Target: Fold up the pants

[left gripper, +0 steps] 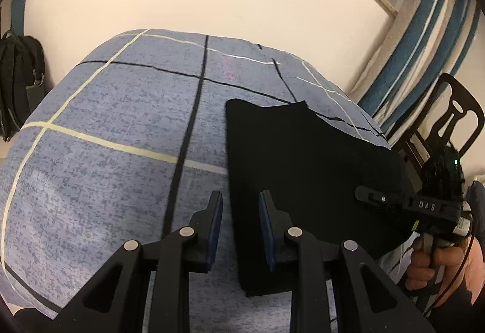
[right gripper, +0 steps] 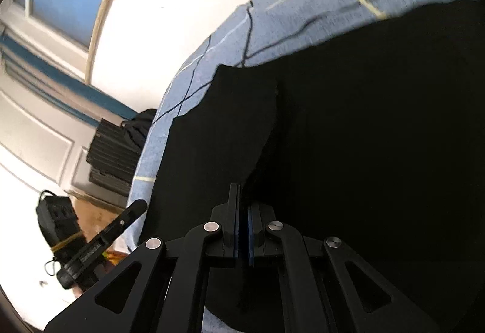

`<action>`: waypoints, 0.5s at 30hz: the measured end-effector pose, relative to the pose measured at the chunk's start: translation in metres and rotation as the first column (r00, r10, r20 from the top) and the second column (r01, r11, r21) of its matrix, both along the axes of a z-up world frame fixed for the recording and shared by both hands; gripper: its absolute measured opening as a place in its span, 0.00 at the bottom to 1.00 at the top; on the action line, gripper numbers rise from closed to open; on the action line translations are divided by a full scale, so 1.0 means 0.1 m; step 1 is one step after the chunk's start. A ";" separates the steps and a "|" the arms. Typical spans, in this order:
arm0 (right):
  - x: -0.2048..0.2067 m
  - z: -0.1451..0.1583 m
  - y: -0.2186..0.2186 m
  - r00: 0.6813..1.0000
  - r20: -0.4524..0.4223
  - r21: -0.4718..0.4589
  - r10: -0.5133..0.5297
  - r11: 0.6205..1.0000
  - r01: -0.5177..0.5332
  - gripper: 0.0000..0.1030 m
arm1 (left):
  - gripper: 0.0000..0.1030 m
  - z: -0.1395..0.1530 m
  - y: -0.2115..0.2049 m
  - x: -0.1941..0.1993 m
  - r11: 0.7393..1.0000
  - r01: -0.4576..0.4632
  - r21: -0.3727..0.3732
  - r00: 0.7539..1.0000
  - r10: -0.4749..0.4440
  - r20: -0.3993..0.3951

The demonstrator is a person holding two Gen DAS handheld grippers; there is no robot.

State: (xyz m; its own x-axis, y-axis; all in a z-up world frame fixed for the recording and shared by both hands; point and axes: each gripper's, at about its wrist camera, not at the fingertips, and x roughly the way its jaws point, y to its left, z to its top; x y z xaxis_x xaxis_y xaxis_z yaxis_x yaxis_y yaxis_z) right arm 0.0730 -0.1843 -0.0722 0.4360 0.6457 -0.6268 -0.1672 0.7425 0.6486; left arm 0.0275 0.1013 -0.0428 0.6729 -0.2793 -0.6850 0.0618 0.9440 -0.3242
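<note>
Black cloth: the pants (left gripper: pixel 303 181) lie folded into a long dark slab on the right part of the bed, one short end toward the wall, the other toward the near edge.
Bedding: a blue-grey mottled bed cover (left gripper: pixel 121 120) crossed by cream and black lines; the pants rest flat on it.
Left gripper (left gripper: pixel 239 211): held over the near left border of the pants, fingers spread with a clear gap between the blue pads (left gripper: pixel 215 223); the left pad sits above bare cover, the right pad above the dark cloth. Nothing is between them.
Right gripper (right gripper: pixel 243 211): pads pressed together, with a fold of the pants (right gripper: pixel 363 136) rising up just at the tips; it looks to be pinching the cloth, though black on black makes the contact hard to read.
Right gripper from the left camera (left gripper: pixel 379 198): low at the right border of the pants, its fingers reaching in over the cloth, a hand (left gripper: pixel 436 260) wrapped round the handle.
Cloth near the right gripper: a raised ridge runs away from the tips, so the fabric there is lifted, not flat.
Left gripper seen from the right camera (right gripper: pixel 133 211): a single black finger showing at the bed's edge.
Room, left side: a black backpack (left gripper: pixel 18 84) against the cream wall.
Room, right side: a striped curtain (left gripper: pixel 424 45) and a dark chair (left gripper: pixel 454 114) beside the bed.
</note>
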 end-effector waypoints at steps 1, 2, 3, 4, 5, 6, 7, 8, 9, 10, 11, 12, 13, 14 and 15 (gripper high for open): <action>-0.01 0.04 0.02 1.000 0.016 -0.022 0.006 1.000 -0.005 0.03 | 0.26 0.01 -0.02 0.00 1.000 0.005 0.003 1.000 -0.005 0.002; -0.01 0.06 0.03 1.000 0.024 -0.032 0.010 0.999 -0.009 0.03 | 0.26 0.02 -0.03 0.01 1.000 0.008 0.008 1.000 -0.008 0.003; -0.01 0.05 0.04 1.000 0.018 -0.030 0.016 0.999 -0.015 0.03 | 0.26 0.03 -0.04 0.01 1.000 0.010 0.012 1.000 -0.010 0.003; 0.00 0.01 0.02 1.000 0.001 -0.032 0.013 0.999 -0.013 0.03 | 0.26 0.02 -0.05 0.02 1.000 0.013 0.013 1.000 -0.013 0.000; 0.02 -0.03 0.03 1.000 -0.010 -0.029 0.012 1.000 -0.013 0.03 | 0.27 0.02 -0.05 0.03 1.000 0.016 0.013 1.000 -0.016 -0.006; 0.01 -0.04 0.01 1.000 -0.011 -0.017 0.010 1.000 -0.010 0.03 | 0.28 0.01 -0.07 0.04 1.000 0.020 0.017 1.000 -0.019 -0.015; 0.00 -0.03 0.00 1.000 -0.004 -0.021 0.006 1.000 -0.006 0.03 | 0.28 0.00 -0.08 0.04 1.000 0.022 0.022 1.000 -0.022 -0.020; -0.02 0.01 0.00 1.000 0.005 -0.043 0.003 0.999 -0.003 0.03 | 0.28 -0.01 -0.09 0.04 0.999 0.027 0.026 0.999 -0.026 -0.021; -0.03 0.05 -0.02 1.000 0.020 -0.069 -0.002 0.998 0.003 0.05 | 0.28 -0.02 -0.10 0.03 0.999 0.033 0.029 0.999 -0.033 -0.022; -0.04 0.09 -0.03 0.999 0.037 -0.095 -0.012 0.995 0.016 0.07 | 0.28 -0.02 -0.11 0.04 0.999 0.036 0.031 0.999 -0.035 -0.022; -0.05 0.13 -0.07 0.998 0.056 -0.137 -0.038 0.990 0.045 0.08 | 0.28 -0.02 -0.11 0.05 0.999 0.035 0.033 0.999 -0.035 -0.022; -0.05 0.18 -0.10 0.995 0.071 -0.177 -0.064 0.981 0.076 0.08 | 0.28 -0.01 -0.11 0.07 0.999 0.032 0.036 0.999 -0.032 -0.021; -0.06 0.23 -0.13 0.993 0.091 -0.199 -0.078 0.975 0.095 0.08 | 0.28 0.00 -0.11 0.10 0.999 0.031 0.037 0.999 -0.030 -0.019; -0.06 0.28 -0.15 0.991 0.108 -0.195 -0.079 0.976 0.099 0.08 | 0.28 0.02 -0.13 0.14 0.999 0.031 0.040 0.999 -0.030 -0.015; -0.07 0.34 -0.14 0.990 0.124 -0.182 -0.070 0.979 0.092 0.08 | 0.28 0.03 -0.14 0.18 0.998 0.030 0.047 0.999 -0.030 -0.011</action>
